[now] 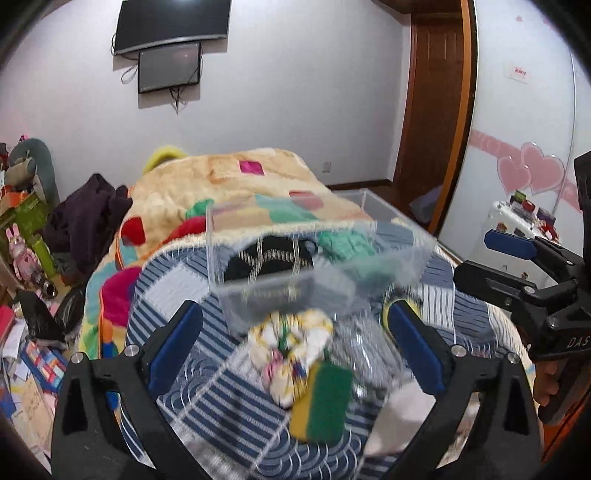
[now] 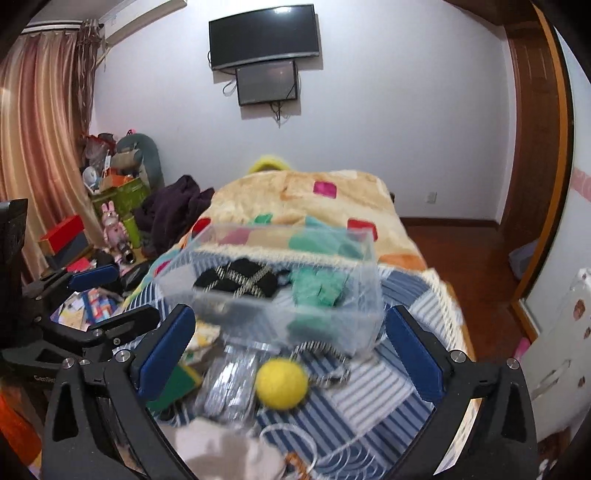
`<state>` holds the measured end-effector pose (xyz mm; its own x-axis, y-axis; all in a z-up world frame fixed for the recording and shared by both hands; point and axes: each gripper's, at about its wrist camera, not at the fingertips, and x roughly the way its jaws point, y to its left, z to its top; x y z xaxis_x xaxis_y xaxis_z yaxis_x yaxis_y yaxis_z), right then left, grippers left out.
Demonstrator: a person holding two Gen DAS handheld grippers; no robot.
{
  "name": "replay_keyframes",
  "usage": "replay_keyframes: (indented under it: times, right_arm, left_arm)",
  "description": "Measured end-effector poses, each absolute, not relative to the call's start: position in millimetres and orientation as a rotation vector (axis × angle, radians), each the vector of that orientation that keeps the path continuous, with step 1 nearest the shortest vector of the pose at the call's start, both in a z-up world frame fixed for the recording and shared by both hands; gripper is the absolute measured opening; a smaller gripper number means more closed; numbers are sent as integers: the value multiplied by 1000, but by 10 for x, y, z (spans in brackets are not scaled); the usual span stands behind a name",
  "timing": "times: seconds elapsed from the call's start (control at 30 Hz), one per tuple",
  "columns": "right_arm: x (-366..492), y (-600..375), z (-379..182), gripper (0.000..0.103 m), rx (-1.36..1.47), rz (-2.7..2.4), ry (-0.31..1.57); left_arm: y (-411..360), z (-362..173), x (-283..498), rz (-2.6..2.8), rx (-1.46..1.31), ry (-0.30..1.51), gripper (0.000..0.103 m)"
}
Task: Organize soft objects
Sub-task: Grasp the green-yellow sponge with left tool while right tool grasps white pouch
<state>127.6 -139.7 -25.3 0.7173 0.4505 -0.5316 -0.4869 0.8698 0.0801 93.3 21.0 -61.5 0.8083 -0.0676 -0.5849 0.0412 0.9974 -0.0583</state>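
Bed (image 1: 229, 402) carries all task items; blue-and-white striped quilt on the near part, a beige fleece blanket (image 1: 221, 181) with coloured patches heaped behind it. Two dark screens (image 2: 264, 35) are mounted on the far wall. Cluttered boxes and a dark garment (image 2: 173, 210) sit to the left of the bed.

Clear plastic box (image 2: 332, 317) stands on the quilt, directly ahead of both grippers. Inside it: a black patterned cloth (image 2: 240, 282) on the left, a teal cloth (image 2: 317, 286) on the right. The box's near wall stands between the jaws and those contents.

In front of the box, loose on the quilt: a floral cloth (image 1: 291, 354), a green-and-yellow sponge (image 1: 325, 402) just beside it, a silvery striped item (image 2: 229, 387), and a yellow ball (image 2: 281, 384). A pale cloth (image 2: 225, 450) lies nearest the camera; much of this is motion-blurred.

Left gripper (image 1: 295, 332): jaws spread wide, gripping nothing; the floral cloth and sponge lie between and below the fingers.

Right gripper (image 2: 290, 339): jaws spread wide, likewise unloaded; the yellow ball sits between the fingers, contact cannot be told.
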Motion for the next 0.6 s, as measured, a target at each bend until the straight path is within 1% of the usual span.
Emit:
replay_keyframes:
  times: [0.33, 0.47, 0.5, 0.53, 0.57, 0.6]
  right_arm:
    - [984, -1393, -780, 103, -57, 552, 720]
    - [923, -1379, -949, 103, -65, 575, 777]
    - [916, -1369, -978, 103, -68, 590, 791]
    - [908, -1355, -1006, 102, -73, 607, 803]
    - [902, -1342, -1020, 101, -77, 618, 812]
    - [894, -1326, -1051, 99, -81, 629, 822]
  left_arm:
    - [216, -1180, 687, -53, -109, 759, 102]
    - [237, -1292, 644, -43, -119, 776, 101]
    - [245, -1303, 638, -44, -132, 771, 97]
    - [255, -1307, 631, -49, -140, 770, 90]
    - [257, -1318, 647, -57, -152, 774, 87]
    - [256, -1333, 670, -70, -164, 784, 81]
